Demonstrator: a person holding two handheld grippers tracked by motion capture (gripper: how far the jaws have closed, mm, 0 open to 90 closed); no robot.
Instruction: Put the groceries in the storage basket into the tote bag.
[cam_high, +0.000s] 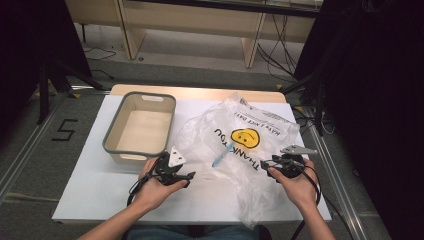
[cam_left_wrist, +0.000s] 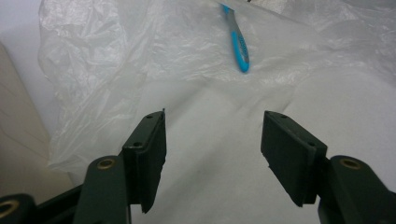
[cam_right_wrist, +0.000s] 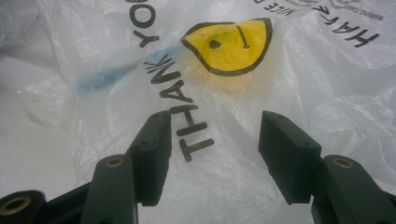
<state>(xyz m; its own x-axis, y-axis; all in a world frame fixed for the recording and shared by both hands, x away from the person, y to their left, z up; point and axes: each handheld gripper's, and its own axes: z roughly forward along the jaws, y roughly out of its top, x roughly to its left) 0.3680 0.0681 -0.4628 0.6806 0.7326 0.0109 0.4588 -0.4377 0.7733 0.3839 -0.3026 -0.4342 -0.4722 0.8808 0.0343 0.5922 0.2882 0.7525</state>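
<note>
Left gripper view: the blue toothbrush (cam_left_wrist: 238, 42) lies in the plastic bag (cam_left_wrist: 140, 56) beyond the left gripper (cam_left_wrist: 212, 140), jaws wide, empty; right gripper (cam_right_wrist: 212, 140) jaws gape empty over the bag

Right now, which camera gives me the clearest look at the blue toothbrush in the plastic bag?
The left gripper view: the toothbrush lies sharp and close inside the plastic bag, beyond the open left gripper. The high view shows it small; the right gripper view shows a blue blur through the film.

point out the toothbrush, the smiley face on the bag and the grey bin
toothbrush (cam_left_wrist: 239, 44), left gripper view, blue handle
smiley face (cam_right_wrist: 231, 44), right gripper view, yellow middle
grey bin (cam_high: 111, 131), high view, left wall
</note>
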